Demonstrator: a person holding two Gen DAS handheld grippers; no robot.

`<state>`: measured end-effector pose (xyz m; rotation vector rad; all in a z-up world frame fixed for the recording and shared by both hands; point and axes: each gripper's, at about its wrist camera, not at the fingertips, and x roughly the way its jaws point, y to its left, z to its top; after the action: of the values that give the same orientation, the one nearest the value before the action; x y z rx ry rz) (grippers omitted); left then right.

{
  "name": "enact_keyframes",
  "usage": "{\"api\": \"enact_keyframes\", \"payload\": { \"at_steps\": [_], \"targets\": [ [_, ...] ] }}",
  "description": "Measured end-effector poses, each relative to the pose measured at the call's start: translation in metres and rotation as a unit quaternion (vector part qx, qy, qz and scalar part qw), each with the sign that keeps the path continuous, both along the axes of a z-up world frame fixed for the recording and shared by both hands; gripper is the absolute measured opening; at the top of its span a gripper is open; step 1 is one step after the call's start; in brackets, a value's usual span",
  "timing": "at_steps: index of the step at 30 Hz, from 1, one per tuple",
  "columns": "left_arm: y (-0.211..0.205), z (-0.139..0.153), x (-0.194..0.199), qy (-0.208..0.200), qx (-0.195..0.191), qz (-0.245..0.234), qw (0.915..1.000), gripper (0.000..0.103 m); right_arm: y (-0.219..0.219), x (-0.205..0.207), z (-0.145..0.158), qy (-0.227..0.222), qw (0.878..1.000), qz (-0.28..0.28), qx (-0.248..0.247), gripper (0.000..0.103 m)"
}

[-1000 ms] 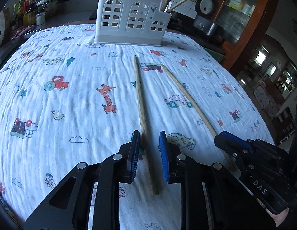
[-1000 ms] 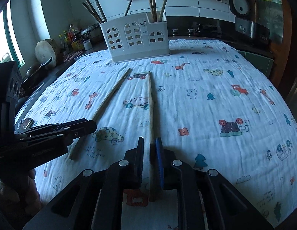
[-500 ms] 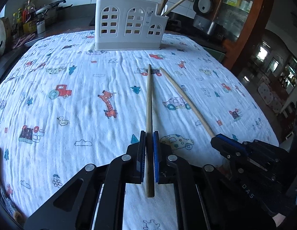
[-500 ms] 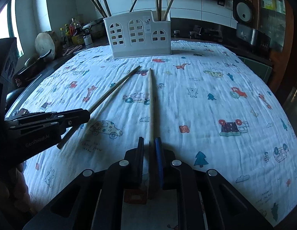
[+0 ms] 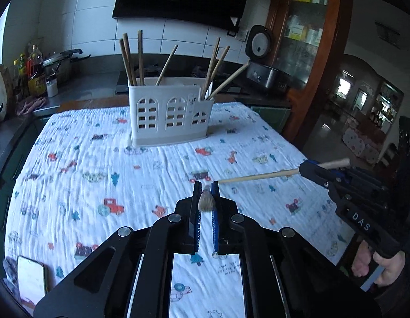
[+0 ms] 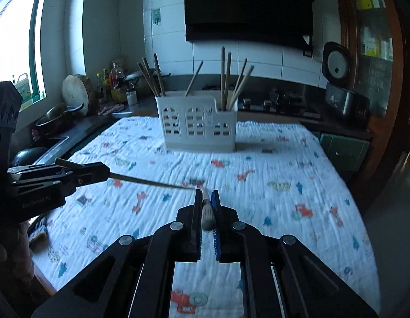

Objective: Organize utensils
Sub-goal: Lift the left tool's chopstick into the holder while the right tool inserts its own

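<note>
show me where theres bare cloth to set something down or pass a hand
Most of the tablecloth is bare: the wide stretch between the white holder and both grippers, and the strips either side of the holder. Crowded spots: the holder, full of chopsticks, and the near-left corner, where a phone lies.

Kids' print cloth point(image 5: 72, 185) w/ cars & animals covers table. Phone point(image 5: 30, 278) lies at its near-left corner. Back counter: oil bottles point(image 5: 32, 74), pot point(image 5: 62, 61), round wood board point(image 6: 76, 92), rice cooker point(image 5: 266, 66) w/ lid up. Dark hood point(image 6: 247, 8) above.
</note>
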<state>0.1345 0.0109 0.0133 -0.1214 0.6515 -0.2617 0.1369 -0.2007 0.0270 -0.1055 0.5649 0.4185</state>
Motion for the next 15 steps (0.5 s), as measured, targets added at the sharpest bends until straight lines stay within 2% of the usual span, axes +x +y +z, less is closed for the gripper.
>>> {"api": "enact_keyframes", "payload": {
  "at_steps": [3, 7, 10, 13, 15],
  "targets": [
    [0.002, 0.013, 0.019, 0.002, 0.013, -0.002, 0.9999, 0.006, 0.004, 0.026, 0.028, -0.005, 1.000, 0.020, -0.004, 0.007],
    [0.008, 0.031, 0.042, 0.004, 0.006, -0.008, 0.9999, 0.006, 0.009, 0.061, 0.058, 0.012, 0.999, 0.044, -0.012, 0.007],
    [0.012, 0.054, 0.059, -0.008, 0.003, -0.010, 0.9999, 0.006, 0.010, 0.087, 0.084, 0.018, 0.998, 0.051, -0.009, 0.007],
    [0.016, 0.082, 0.073, -0.029, -0.003, -0.012, 0.9995, 0.006, 0.014, 0.110, 0.113, 0.002, 0.999, 0.045, -0.015, 0.007],
    [0.018, 0.106, 0.082, -0.053, 0.006, -0.010, 0.9985, 0.006, 0.015, 0.122, 0.131, -0.008, 0.999, 0.045, -0.015, 0.007]
  ]
}}
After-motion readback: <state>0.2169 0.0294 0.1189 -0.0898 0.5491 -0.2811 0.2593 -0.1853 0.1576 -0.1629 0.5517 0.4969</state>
